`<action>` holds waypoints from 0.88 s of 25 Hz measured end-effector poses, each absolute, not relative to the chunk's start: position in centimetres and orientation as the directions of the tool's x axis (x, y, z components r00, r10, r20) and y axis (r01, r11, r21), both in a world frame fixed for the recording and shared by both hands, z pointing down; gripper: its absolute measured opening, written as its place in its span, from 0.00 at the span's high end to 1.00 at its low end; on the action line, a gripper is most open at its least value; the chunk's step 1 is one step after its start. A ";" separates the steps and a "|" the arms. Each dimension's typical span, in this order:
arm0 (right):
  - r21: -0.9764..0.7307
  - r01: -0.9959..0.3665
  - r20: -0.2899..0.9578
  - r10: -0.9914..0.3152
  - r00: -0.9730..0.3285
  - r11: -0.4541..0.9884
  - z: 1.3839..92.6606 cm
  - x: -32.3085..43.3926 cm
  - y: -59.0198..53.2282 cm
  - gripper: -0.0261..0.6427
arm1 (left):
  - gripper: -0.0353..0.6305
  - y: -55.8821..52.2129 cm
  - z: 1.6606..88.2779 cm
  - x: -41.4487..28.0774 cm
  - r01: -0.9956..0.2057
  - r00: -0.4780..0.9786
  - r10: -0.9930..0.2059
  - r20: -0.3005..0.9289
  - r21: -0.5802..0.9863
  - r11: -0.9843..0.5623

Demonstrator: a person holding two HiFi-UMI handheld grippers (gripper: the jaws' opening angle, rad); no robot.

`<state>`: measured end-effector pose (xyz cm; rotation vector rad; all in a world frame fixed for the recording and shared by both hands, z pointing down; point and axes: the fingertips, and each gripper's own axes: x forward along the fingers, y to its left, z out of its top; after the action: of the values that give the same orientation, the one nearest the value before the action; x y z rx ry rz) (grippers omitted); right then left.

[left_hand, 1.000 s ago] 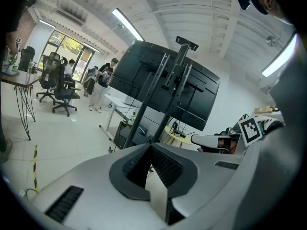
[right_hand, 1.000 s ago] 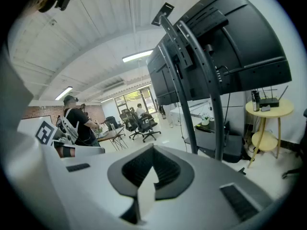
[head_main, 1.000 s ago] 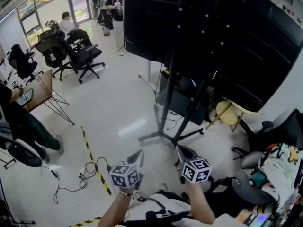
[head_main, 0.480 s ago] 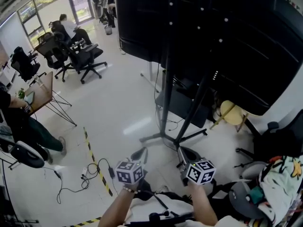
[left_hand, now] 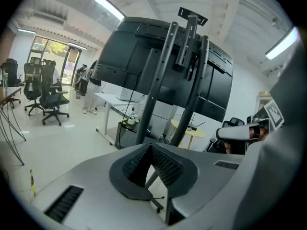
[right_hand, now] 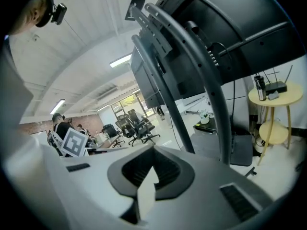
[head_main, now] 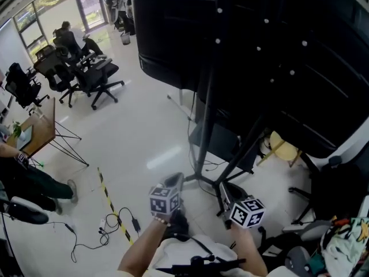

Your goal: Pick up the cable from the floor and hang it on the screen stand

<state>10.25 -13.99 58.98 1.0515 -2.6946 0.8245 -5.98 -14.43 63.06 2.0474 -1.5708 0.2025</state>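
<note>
A thin black cable (head_main: 107, 231) lies in loops on the white floor at lower left, beside a strip of yellow-black tape (head_main: 107, 194). The screen stand (head_main: 206, 117) is a black frame of slanted poles carrying a big dark screen (head_main: 259, 56); its feet spread on the floor just ahead of me. My left gripper (head_main: 177, 181) is shut and empty, pointing at the stand's base. My right gripper (head_main: 222, 190) is shut and empty too, close by the stand's right foot. The stand (left_hand: 165, 75) fills the left gripper view above the closed left gripper (left_hand: 150, 147), and its poles (right_hand: 201, 71) rise over the closed right gripper (right_hand: 153, 151).
Office chairs (head_main: 86, 74) stand at the back left, with a wooden desk (head_main: 40, 123) and a seated person (head_main: 23, 175) at the left edge. A black cabinet (head_main: 216, 137) sits under the screen. A yellow round side table (head_main: 282, 140) and a black chair (head_main: 337, 180) are at right.
Both grippers have moved forward toward the stand's base, and the stand and screen now loom closer. The floor cable has slipped further left and down in the head view.
</note>
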 end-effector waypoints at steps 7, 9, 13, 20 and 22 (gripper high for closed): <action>-0.408 -0.699 0.360 -0.601 -0.714 0.587 59.5 5.1 -21.8 0.95 | 0.93 -25.5 67.6 -10.0 -0.931 0.340 -0.791 0.509 0.301 -0.206; -0.400 -0.710 0.372 -0.606 -0.703 0.579 59.8 3.9 -23.5 0.95 | 0.93 -28.5 68.8 -11.0 -0.932 0.345 -0.778 0.525 0.288 -0.219; -0.380 -0.731 0.397 -0.614 -0.683 0.567 60.8 1.8 -26.5 0.95 | 0.85 -34.1 71.7 -12.5 -0.931 0.358 -0.748 0.558 0.270 -0.244; -0.358 -0.774 0.420 -0.650 -0.633 0.522 62.1 0.6 -30.2 0.95 | 0.76 -41.4 78.3 -13.7 -0.929 0.369 -0.673 0.640 0.279 -0.245; -0.356 -0.790 0.427 -0.666 -0.612 0.499 62.6 1.0 -30.9 0.95 | 0.75 -42.8 79.8 -13.8 -0.927 0.373 -0.653 0.659 0.280 -0.247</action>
<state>1.03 -30.93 62.62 1.2418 -2.5099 0.7770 -13.79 -42.78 79.78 1.9944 -1.3594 0.5490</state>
